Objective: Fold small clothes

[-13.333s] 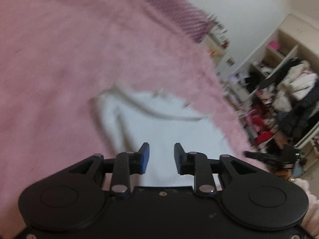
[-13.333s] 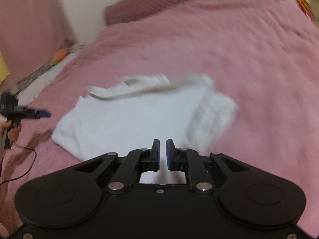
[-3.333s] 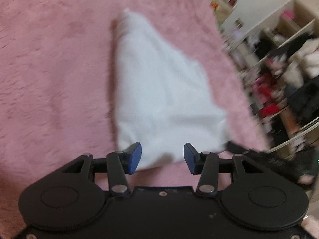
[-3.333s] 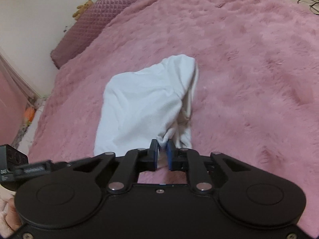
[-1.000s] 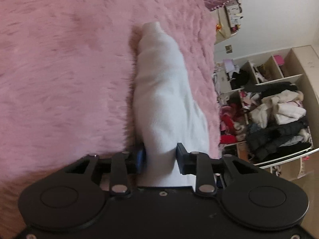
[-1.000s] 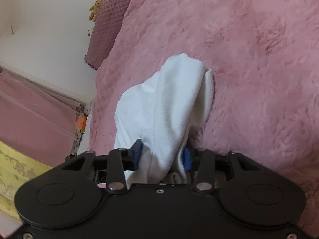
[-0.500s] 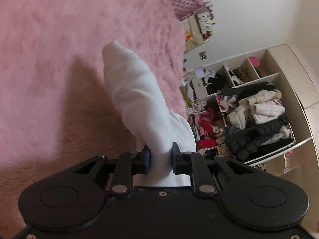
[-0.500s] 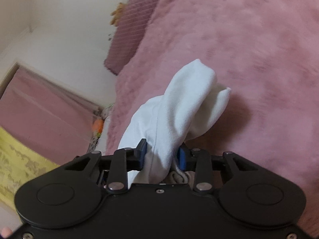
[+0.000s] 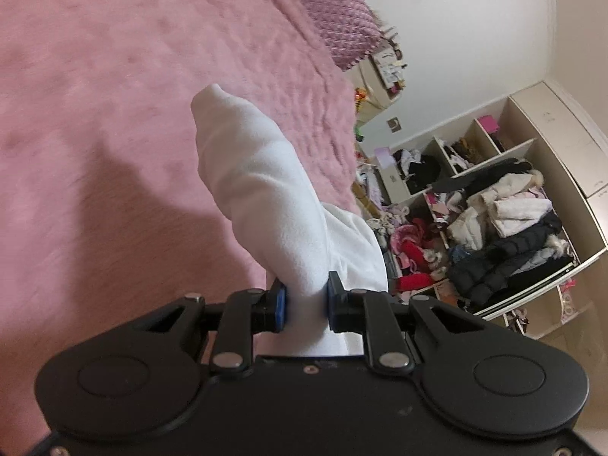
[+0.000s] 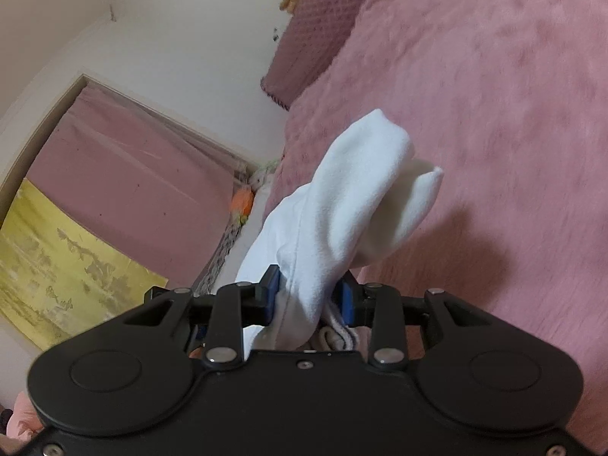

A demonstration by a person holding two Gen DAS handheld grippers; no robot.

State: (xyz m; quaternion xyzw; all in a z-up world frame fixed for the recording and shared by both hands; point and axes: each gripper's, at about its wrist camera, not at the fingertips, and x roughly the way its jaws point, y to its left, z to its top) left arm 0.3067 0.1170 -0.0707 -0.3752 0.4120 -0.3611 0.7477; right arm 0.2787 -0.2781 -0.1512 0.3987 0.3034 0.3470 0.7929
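Note:
A folded white garment point(image 9: 262, 190) hangs in the air above the fluffy pink bedspread point(image 9: 114, 95). My left gripper point(image 9: 306, 301) is shut on one end of it, the blue pads pressed into the bunched cloth. In the right wrist view the same white garment point(image 10: 353, 193) sticks out forward and up, and my right gripper point(image 10: 309, 296) is shut on its thick folded end. A shadow of the cloth falls on the pink bedspread point(image 10: 494, 114) below. The rest of the garment between the two grippers is hidden.
A purple quilted pillow point(image 9: 342, 26) lies at the head of the bed. Open shelves stuffed with clothes point(image 9: 505, 220) stand past the bed's far side. In the right wrist view a pink curtain point(image 10: 125, 174) and a yellow cloth point(image 10: 49, 266) hang beside the bed.
Both grippers closed tighter on the white garment and lifted it off the bedspread. It now hangs clear, with more of the walls and shelves in view.

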